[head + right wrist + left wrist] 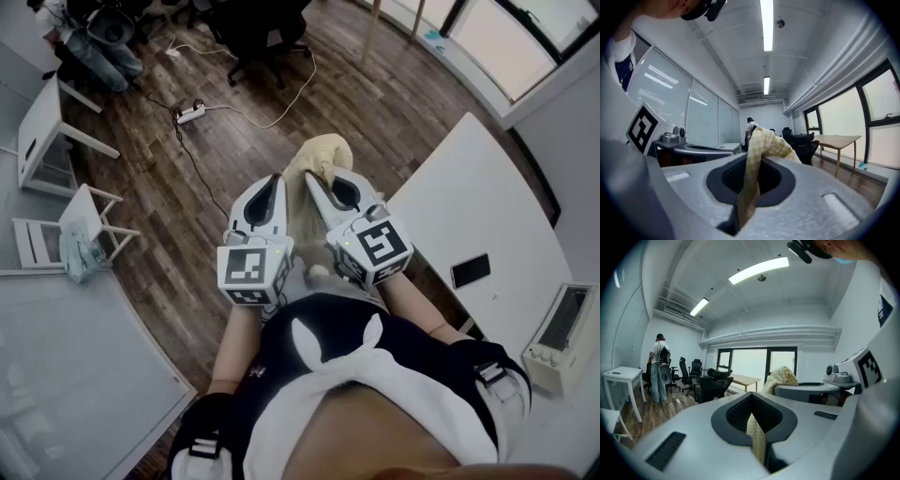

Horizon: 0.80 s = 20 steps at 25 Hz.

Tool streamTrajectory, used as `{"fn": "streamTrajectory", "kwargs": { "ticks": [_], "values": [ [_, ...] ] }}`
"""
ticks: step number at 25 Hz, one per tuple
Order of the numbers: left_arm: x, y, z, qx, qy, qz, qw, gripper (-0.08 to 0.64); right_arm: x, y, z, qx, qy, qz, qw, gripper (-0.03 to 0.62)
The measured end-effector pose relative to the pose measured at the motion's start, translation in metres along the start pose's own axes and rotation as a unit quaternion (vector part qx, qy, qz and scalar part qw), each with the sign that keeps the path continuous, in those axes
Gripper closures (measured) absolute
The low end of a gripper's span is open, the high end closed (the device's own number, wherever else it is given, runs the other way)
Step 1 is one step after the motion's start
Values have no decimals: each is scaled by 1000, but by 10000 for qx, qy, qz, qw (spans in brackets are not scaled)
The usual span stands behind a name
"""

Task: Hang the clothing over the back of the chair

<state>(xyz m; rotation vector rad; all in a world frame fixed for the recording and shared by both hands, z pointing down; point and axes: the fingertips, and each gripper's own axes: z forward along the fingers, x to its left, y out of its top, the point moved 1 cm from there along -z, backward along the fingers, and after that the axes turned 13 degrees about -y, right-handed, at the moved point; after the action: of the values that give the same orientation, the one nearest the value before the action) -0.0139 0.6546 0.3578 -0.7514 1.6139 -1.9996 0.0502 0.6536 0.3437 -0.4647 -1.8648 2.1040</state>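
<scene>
A pale yellow checked garment (320,156) hangs bunched in front of the person, held up between both grippers. In the head view my left gripper (269,190) and right gripper (322,189) sit side by side, close together and pointing forward. In the left gripper view a strip of the cloth (757,439) is pinched between the shut jaws of my left gripper (752,404). The right gripper view shows the cloth (764,143) draped over the top of my right gripper (750,164) and running down into its shut jaws.
A small white chair (92,223) with bluish cloth on it stands at the left by a glass partition. Black office chairs (267,33) and a power strip (191,114) are further off. A white table (487,197) at the right carries a phone (470,271) and a white appliance (558,337).
</scene>
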Motion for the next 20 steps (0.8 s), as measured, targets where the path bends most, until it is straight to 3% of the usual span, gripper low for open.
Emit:
{"fn": "streamTrajectory", "kwargs": {
  "ticks": [9, 20],
  "values": [
    [20, -7, 27, 84, -123, -46, 9999, 555, -8, -8, 20, -66, 95, 44, 9999, 577],
    [122, 9, 67, -30, -199, -159, 9997, 555, -6, -1, 126, 71, 112, -61, 9999, 575]
  ]
}}
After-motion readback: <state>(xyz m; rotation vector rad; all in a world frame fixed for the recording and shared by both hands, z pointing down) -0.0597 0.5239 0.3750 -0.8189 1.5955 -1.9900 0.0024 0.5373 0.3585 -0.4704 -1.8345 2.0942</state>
